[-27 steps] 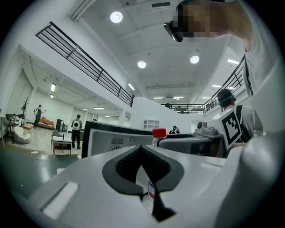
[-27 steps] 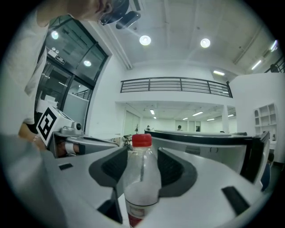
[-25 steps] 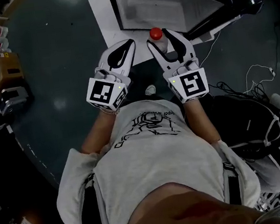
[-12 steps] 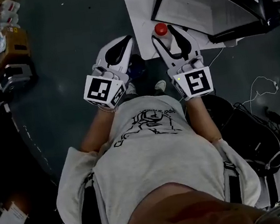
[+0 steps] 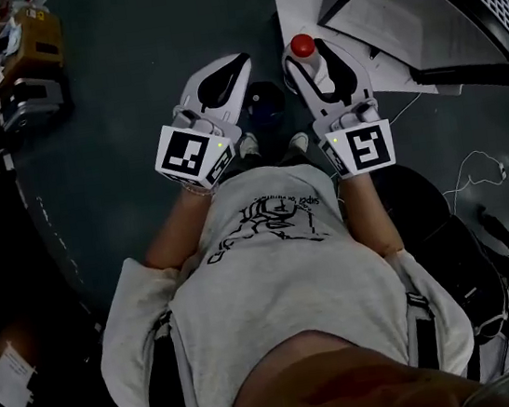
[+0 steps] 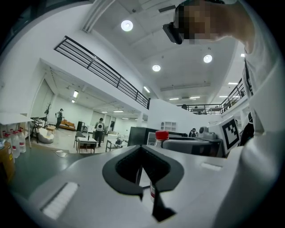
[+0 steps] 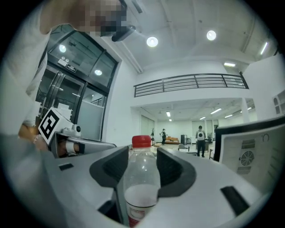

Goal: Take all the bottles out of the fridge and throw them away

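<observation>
While I stand looking steeply down past my grey T-shirt (image 5: pixel 284 278), both hand-held grippers point forward, side by side over a dark floor (image 5: pixel 121 122).

My right gripper (image 5: pixel 308 60) pinches a clear plastic bottle (image 5: pixel 302 46) with a red cap. In the right gripper view, the two dark jaw pads of that gripper (image 7: pixel 142 156) press against the bottle (image 7: pixel 141 182) from either side. It stands upright between them, with white liquid in its lower part and a red and white label near the bottom edge. So the bottle is outside the fridge (image 5: pixel 398 18), which stands ahead and to my right as a white cabinet with a sheet of white beneath it.

My left gripper (image 5: pixel 237 62) is pressed together and carries nothing. In the left gripper view, its jaws (image 6: pixel 140 149) meet in a closed point. Beyond them, to the right, I see the red cap of the bottle (image 6: pixel 161 135) and the square-marker cube of the right gripper (image 6: pixel 231 131).

Cardboard boxes (image 5: pixel 25 42) sit on the floor at the upper left of the head view. A thin white cable (image 5: pixel 475 167) loops across the floor at the right. Behind the grippers lies a large bright hall with a railed balcony (image 6: pixel 102 71), round ceiling lights and a few distant people.
</observation>
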`<state>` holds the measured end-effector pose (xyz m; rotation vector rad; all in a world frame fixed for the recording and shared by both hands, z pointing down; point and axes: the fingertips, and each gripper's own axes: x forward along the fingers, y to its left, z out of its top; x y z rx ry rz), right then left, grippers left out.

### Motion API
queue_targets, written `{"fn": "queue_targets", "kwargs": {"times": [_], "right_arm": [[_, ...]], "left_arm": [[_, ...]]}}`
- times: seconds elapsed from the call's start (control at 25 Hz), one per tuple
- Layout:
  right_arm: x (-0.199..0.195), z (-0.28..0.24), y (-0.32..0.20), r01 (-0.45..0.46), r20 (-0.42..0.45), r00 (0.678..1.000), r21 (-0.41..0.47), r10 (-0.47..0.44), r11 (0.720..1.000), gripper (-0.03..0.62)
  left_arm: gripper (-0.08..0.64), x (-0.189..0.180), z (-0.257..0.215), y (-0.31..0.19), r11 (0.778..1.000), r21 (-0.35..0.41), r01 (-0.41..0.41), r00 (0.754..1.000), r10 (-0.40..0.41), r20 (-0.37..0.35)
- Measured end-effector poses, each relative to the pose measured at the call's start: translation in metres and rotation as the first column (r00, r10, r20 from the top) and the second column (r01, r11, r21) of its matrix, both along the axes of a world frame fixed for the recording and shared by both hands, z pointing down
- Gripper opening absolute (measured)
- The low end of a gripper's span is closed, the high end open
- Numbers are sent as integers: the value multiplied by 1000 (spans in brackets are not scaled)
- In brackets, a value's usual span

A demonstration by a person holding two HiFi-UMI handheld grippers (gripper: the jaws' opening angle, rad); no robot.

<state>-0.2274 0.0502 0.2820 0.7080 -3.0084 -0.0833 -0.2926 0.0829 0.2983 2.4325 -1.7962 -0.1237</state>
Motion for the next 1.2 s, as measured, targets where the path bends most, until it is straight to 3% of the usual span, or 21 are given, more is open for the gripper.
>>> {"fn": "queue_targets", "kwargs": {"times": [0.44, 0.6, 0.76, 1.2], "right_arm": [[-37, 21, 19, 108, 24, 994, -7, -108, 994, 199], [-55, 47, 21, 145, 78, 987, -22, -143, 989, 196], [-52, 81, 30, 167, 42, 985, -31, -165, 985, 192], [-49, 186, 41, 184, 62, 982, -64, -180, 981, 176]], "left_arm": [[9, -28, 18, 5, 998, 0, 55, 998, -55, -14], [9, -48, 49, 0, 997, -7, 73, 997, -73, -11], [9, -52, 78, 2, 995, -41, 86, 996, -87, -22], [9, -60, 177, -2, 991, -110, 76, 995, -83, -57]]}}
